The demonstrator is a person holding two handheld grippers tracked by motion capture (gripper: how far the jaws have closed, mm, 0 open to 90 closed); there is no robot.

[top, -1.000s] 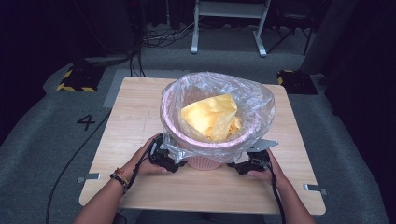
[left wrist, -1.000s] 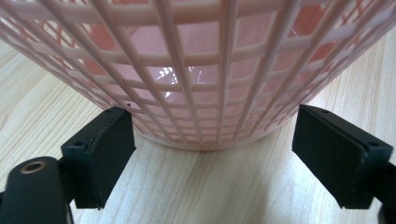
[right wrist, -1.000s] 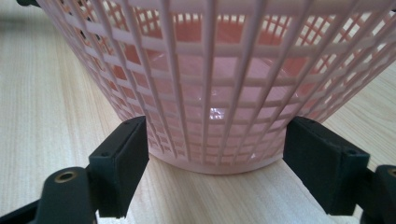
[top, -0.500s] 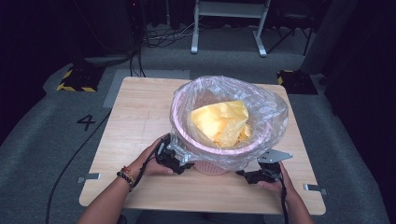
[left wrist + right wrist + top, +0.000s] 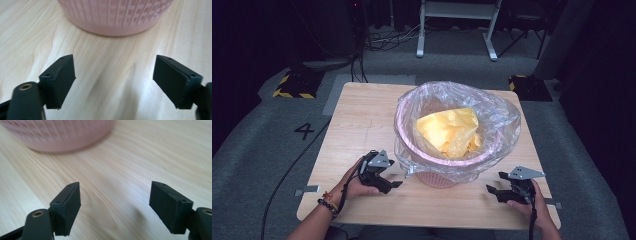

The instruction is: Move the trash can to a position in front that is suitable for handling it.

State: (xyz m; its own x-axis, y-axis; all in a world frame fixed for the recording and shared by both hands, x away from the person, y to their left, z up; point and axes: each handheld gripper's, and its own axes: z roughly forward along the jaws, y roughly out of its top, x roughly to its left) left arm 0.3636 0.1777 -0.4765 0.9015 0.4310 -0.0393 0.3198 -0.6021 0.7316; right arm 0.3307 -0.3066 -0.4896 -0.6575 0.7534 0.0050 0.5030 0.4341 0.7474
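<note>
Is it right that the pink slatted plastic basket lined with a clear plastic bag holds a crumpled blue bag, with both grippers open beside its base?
Not quite: the crumpled bag inside is yellow, not blue, as the high view shows. The rest holds: the pink slatted plastic basket is lined with a clear plastic bag, and the left gripper and right gripper are both open beside its base.

A wooden table stands on grey floor marked with a 4. Cables and a white stand lie far behind.

Pink latticed basket, yellow bag
</note>
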